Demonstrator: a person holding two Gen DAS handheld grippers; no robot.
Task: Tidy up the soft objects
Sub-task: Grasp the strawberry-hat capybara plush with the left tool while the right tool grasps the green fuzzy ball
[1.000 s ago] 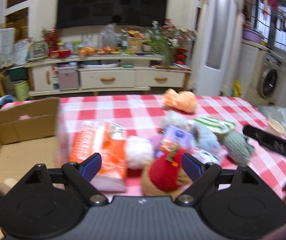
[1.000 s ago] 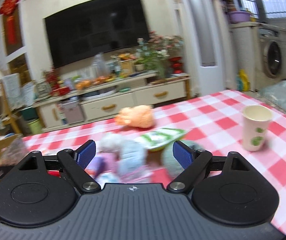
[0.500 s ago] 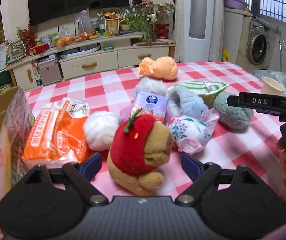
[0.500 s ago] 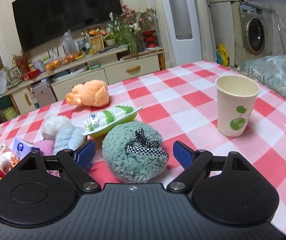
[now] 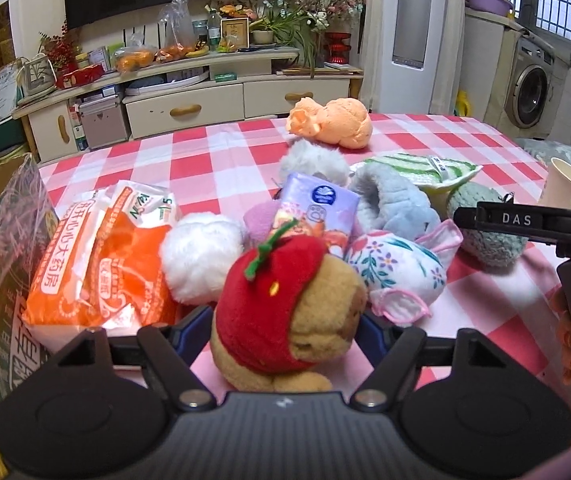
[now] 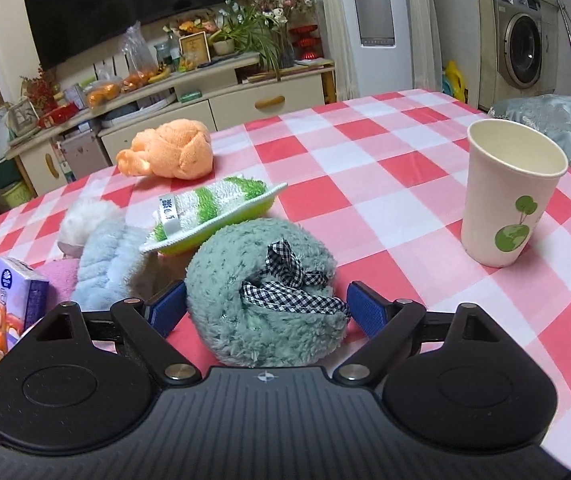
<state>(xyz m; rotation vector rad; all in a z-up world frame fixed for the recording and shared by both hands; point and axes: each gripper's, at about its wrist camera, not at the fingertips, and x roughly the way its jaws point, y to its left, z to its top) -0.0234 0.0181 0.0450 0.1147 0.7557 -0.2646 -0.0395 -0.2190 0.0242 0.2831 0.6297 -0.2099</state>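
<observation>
From the left wrist, the left gripper has just been closing its fingers around the plush bear in a red apple hood, flanking it, contact unclear, on the red-and-white checked surface, with an orange pharmacy-printed packet left of the bear and "DAS" on the right gripper's black finger to its right. From the right wrist, the right gripper stands wide open around the green fluffy slipper with a gingham bow, pads apart from it, a leaf-printed paper cup right of the slipper and a TV cabinet beyond.

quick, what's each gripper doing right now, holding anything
Left gripper: jaws have just been closing around the bear; pads at its sides, a firm grip cannot be told.
Right gripper: open, jaws either side of the green puff, not gripping.
</observation>
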